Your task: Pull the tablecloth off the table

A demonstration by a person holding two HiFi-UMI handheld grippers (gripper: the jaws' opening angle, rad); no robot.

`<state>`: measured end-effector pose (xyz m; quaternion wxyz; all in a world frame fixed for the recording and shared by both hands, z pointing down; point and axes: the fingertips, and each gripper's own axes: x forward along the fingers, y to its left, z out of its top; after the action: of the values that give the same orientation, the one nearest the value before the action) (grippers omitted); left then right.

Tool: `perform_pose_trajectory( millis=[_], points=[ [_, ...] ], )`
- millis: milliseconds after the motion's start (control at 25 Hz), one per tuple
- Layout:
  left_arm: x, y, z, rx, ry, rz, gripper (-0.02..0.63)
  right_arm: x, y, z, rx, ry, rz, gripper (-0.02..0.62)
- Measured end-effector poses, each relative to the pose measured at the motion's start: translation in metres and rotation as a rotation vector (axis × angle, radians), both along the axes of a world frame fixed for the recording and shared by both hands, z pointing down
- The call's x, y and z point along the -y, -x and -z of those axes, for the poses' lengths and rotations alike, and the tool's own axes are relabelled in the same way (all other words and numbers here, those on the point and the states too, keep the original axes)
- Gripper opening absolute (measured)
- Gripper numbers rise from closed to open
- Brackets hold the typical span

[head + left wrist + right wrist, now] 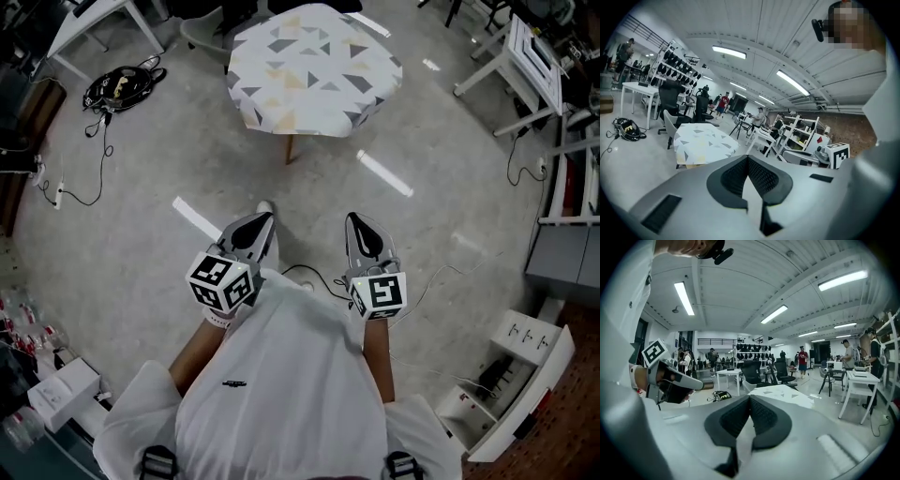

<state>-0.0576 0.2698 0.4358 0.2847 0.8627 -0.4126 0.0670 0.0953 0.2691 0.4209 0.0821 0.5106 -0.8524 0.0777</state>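
Observation:
A white tablecloth (314, 67) with grey and yellow triangles covers a small table with wooden legs, ahead of me in the head view. It also shows in the left gripper view as the tablecloth (703, 143) and in the right gripper view as the tablecloth (787, 393). My left gripper (262, 222) and right gripper (355, 221) are held close to my chest, well short of the table. Both are shut with nothing between their jaws. In their own views the left gripper (747, 158) and the right gripper (750, 398) show black pads pressed together.
A black helmet and cables (120, 86) lie on the floor at left. White tables (520, 56) and shelving stand at right, a white box (511, 389) at lower right. Office chairs (672, 101) and several people stand further back in the room.

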Motion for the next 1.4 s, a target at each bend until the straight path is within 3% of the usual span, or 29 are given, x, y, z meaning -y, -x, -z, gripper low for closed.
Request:
perform_pose_trajectory(
  millis=[280, 480, 680, 1000, 1200, 1400],
  points=[
    [0.139, 0.040, 0.018, -0.017, 0.007, -0.055, 0.008, 0.128, 0.039, 0.022, -0.002, 0.028, -0.057, 0.011],
    [0.230, 0.075, 0.021, -0.012, -0.002, -0.054, 0.008, 0.212, 0.066, 0.033, -0.004, 0.016, -0.114, 0.011],
    [0.291, 0.086, 0.023, -0.013, -0.011, -0.032, 0.008, 0.267, 0.075, 0.035, -0.009, 0.015, -0.112, 0.011],
    [0.356, 0.068, 0.028, 0.018, -0.024, -0.005, 0.008, 0.351, 0.055, 0.028, 0.016, 0.010, -0.066, 0.011],
    [0.406, 0.030, 0.035, 0.048, -0.054, 0.000, 0.008, 0.400, 0.030, 0.030, 0.099, -0.026, 0.022, 0.011],
    [0.456, -0.013, 0.033, 0.073, -0.047, -0.009, 0.008, 0.460, -0.008, 0.017, 0.080, -0.020, 0.046, 0.012]
  ],
)
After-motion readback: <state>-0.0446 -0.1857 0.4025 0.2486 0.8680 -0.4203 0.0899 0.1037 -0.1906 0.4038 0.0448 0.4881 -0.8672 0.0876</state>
